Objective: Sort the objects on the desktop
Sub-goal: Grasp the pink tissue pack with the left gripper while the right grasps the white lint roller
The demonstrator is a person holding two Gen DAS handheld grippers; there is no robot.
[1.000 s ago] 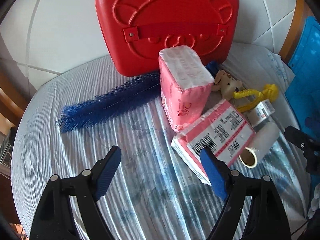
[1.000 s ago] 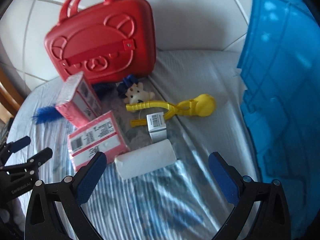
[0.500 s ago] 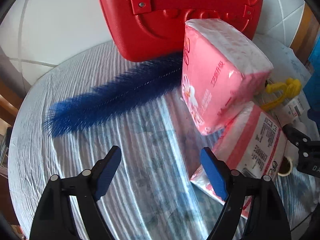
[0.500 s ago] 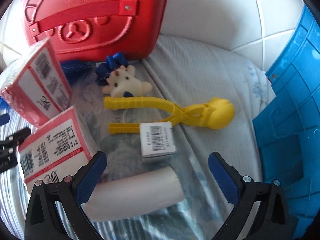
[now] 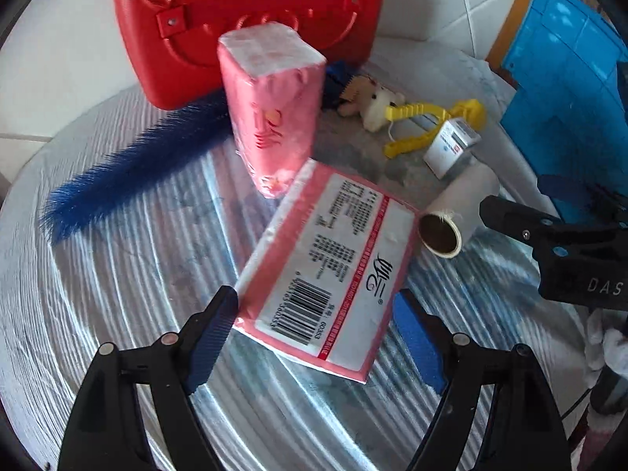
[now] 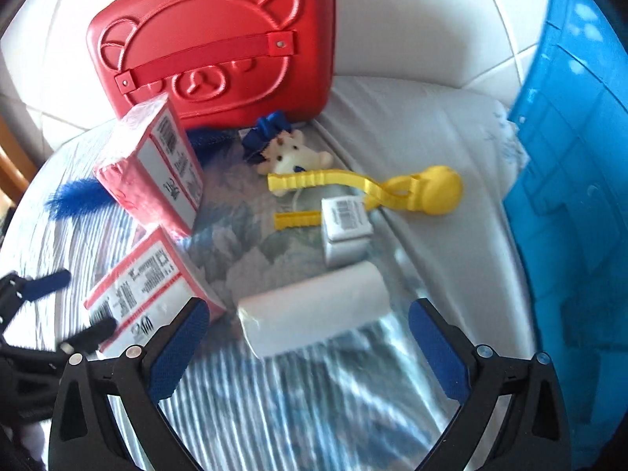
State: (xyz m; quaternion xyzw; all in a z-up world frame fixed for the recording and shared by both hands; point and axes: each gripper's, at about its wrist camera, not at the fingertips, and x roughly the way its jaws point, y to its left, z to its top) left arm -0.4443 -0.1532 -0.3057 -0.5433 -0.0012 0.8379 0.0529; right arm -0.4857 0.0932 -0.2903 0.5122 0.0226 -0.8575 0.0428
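Left gripper (image 5: 314,325) hangs low over the striped tablecloth (image 5: 117,294) with its blue pads spread wide, and the flat pink tissue pack (image 5: 333,271) lies barcode-up right between them, its near corners just beside each pad; whether either pad touches it cannot be told. Over to the right gripper (image 6: 306,337): jaws also wide apart, nothing between them, and the white roll (image 6: 314,306) lies on its side just ahead of the fingertips. That roll sits just beside the flat pack's far corner. Behind, a second pink tissue pack (image 5: 274,117) stands upright in front of the red bear-face case (image 6: 219,47), with a blue feathery brush (image 5: 129,172) stretched out to its left. Further right, a small plush bear (image 6: 294,157) lies by the yellow clip tool (image 6: 392,188), and a little white barcode box (image 6: 345,227) rests against that tool's handle. A blue plastic panel (image 6: 581,196) stands along the right edge.
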